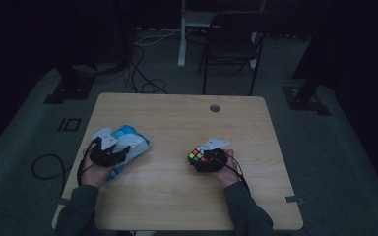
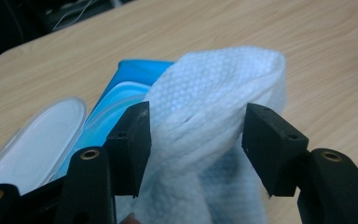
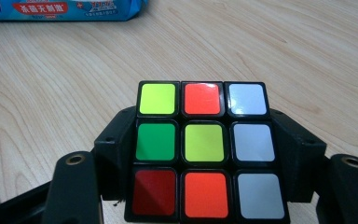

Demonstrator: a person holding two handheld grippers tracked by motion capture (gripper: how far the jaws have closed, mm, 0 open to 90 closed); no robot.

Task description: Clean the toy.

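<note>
A pale wooden table [image 1: 177,196] is seen from above, with both forearms coming in from its near edge. On its left part a blue pack of wet wipes [image 1: 128,140] lies flat, its clear lid [image 2: 37,140] flipped open (the lid is made out only from the left gripper's own camera). A white wipe [image 2: 214,121] is drawn up out of the pack and stands between the jaws of the left gripper [image 2: 196,135]. Those jaws are spread wide: the wipe brushes the left jaw, while a gap is seen at the right one, so no grip is held on it. From above this gripper [image 1: 109,153] is seen sitting over the pack's near end.

Well apart, on the right part of the table, a puzzle cube [image 3: 205,149] is clamped from both sides by the right gripper [image 3: 205,158], the jaws pressed against its left and right faces. Nine coloured squares are counted on its upper face there; from above the cube [image 1: 197,156] is only a small bright patch. The pack's printed side [image 3: 65,9] is also caught at the top edge of the right gripper view.
</note>
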